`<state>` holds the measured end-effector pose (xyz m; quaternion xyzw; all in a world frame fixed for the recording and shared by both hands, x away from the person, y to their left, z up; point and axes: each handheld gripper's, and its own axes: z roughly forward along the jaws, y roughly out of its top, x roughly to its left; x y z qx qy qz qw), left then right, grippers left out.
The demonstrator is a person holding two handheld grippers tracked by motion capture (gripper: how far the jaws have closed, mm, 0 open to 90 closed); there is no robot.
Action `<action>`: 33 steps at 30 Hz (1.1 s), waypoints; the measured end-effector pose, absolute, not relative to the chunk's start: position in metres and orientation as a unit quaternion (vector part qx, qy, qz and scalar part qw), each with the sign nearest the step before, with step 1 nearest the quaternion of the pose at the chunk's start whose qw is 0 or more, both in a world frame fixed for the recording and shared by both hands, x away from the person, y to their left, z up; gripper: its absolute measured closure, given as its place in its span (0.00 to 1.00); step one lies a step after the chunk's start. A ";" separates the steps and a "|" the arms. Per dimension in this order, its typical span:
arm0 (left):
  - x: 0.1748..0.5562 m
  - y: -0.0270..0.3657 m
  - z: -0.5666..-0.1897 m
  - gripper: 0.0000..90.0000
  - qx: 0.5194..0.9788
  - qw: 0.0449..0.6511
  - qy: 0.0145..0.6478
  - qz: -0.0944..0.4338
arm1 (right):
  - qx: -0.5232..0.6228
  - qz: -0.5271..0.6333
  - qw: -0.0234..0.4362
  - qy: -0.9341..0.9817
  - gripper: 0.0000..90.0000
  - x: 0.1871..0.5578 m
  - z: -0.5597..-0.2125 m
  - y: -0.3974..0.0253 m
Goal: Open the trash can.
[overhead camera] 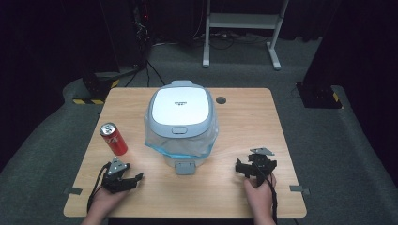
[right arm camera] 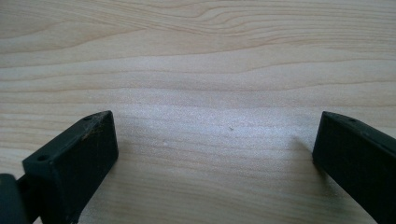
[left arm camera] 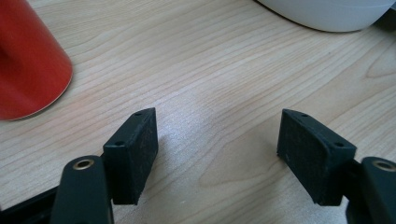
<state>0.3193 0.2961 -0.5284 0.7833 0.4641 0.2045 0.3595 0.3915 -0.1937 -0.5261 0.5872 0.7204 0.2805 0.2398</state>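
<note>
At the near edge of the wooden worktop (overhead camera: 234, 187), a person's two hands each rest a hand-held gripper on the surface. The left hand-held gripper (overhead camera: 133, 180) lies at the near left, jaws spread wide with nothing but bare wood between them. The right hand-held gripper (overhead camera: 241, 168) sits at the near right, its jaws likewise wide apart and empty. Just beyond the left one stands a red drink can (overhead camera: 113, 138), upright. Mid-worktop, between the two grippers and farther back, sits a white lidded bin (overhead camera: 181, 123) with its lid closed and a clear bag lining (overhead camera: 206, 144) bulging below the rim. Behind the worktop, a white frame (overhead camera: 241, 23) stands on the grey floor.
</note>
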 end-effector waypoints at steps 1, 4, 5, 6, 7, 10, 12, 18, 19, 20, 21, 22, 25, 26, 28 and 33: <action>0.319 0.296 -0.528 0.32 0.783 0.360 0.465 0.204 | 0.583 0.281 0.240 0.723 0.00 0.391 -0.526 -0.195; 0.319 0.296 -0.528 0.32 0.785 0.357 0.463 0.206 | 0.578 0.286 0.233 0.728 0.00 0.391 -0.526 -0.197; 0.319 0.295 -0.528 0.31 0.785 0.356 0.463 0.207 | 0.575 0.287 0.232 0.730 0.00 0.391 -0.526 -0.198; 0.319 0.295 -0.528 0.31 0.785 0.356 0.463 0.207 | 0.575 0.287 0.232 0.730 0.00 0.391 -0.526 -0.198; 0.319 0.295 -0.528 0.31 0.785 0.356 0.463 0.208 | 0.573 0.287 0.233 0.731 0.00 0.391 -0.526 -0.198; 0.319 0.296 -0.528 0.32 0.784 0.357 0.464 0.206 | 0.568 0.288 0.232 0.736 0.00 0.388 -0.526 -0.198; 0.319 0.296 -0.528 0.32 0.782 0.360 0.466 0.204 | 0.564 0.289 0.229 0.739 0.00 0.387 -0.526 -0.198; 0.319 0.297 -0.528 0.32 0.781 0.360 0.467 0.205 | 0.561 0.291 0.228 0.741 0.00 0.386 -0.526 -0.199; 0.319 0.297 -0.528 0.32 0.780 0.360 0.468 0.204 | 0.561 0.291 0.228 0.741 0.00 0.386 -0.526 -0.199; 0.319 0.297 -0.528 0.32 0.780 0.361 0.469 0.203 | 0.561 0.291 0.227 0.741 0.00 0.386 -0.526 -0.199; 0.319 0.297 -0.528 0.32 0.780 0.361 0.469 0.203 | 0.561 0.291 0.227 0.741 0.00 0.385 -0.526 -0.199; 0.319 0.297 -0.528 0.32 0.780 0.360 0.470 0.203 | 0.560 0.291 0.227 0.742 0.00 0.385 -0.526 -0.199; 0.318 0.295 -0.528 0.32 0.781 0.354 0.469 0.212 | 0.551 0.293 0.226 0.748 0.00 0.385 -0.526 -0.200; 0.319 0.295 -0.528 0.32 0.781 0.354 0.468 0.211 | 0.551 0.293 0.224 0.749 0.00 0.385 -0.526 -0.200; 0.319 0.296 -0.528 0.32 0.782 0.355 0.468 0.210 | 0.548 0.294 0.224 0.751 0.01 0.385 -0.526 -0.201; 0.319 0.295 -0.528 0.31 0.781 0.353 0.469 0.211 | 0.542 0.286 0.236 0.754 0.01 0.385 -0.524 -0.200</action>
